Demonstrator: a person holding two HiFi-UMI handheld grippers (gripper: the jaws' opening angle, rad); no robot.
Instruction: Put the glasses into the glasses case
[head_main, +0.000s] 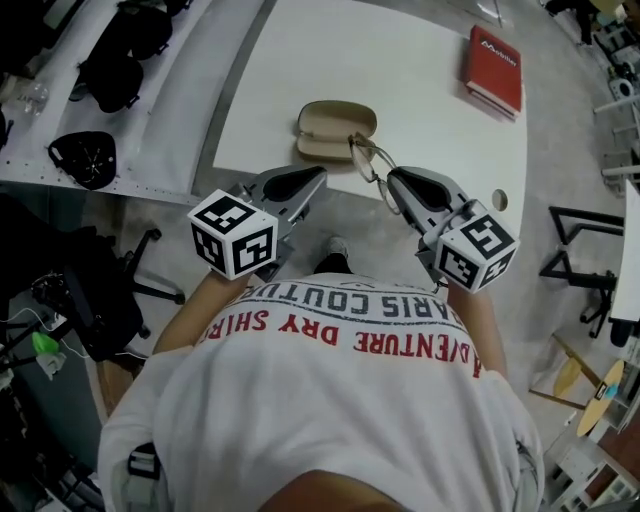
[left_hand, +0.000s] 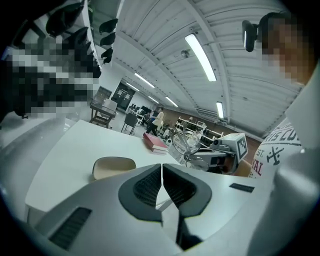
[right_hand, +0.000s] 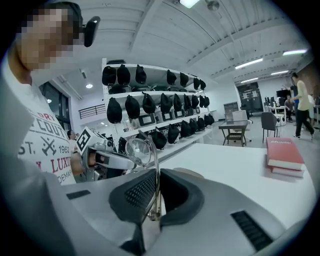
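A beige glasses case (head_main: 336, 130) lies open near the front edge of the white table (head_main: 420, 110). My right gripper (head_main: 393, 176) is shut on a temple arm of the metal-framed glasses (head_main: 367, 158), which hang over the table edge just right of the case. The right gripper view shows the thin arm pinched between the pads and a lens (right_hand: 138, 150) sticking up. My left gripper (head_main: 317, 173) hovers just in front of the case, shut with nothing between its pads (left_hand: 150, 186). In the left gripper view the case (left_hand: 114, 167) lies ahead to the left and the glasses (left_hand: 186, 142) to the right.
A red book (head_main: 492, 68) lies at the table's far right corner. Shelves with black caps (head_main: 110, 70) run along the left, and a dark office chair (head_main: 110, 290) stands beside me. A round cable hole (head_main: 499, 200) sits near the table's right front edge.
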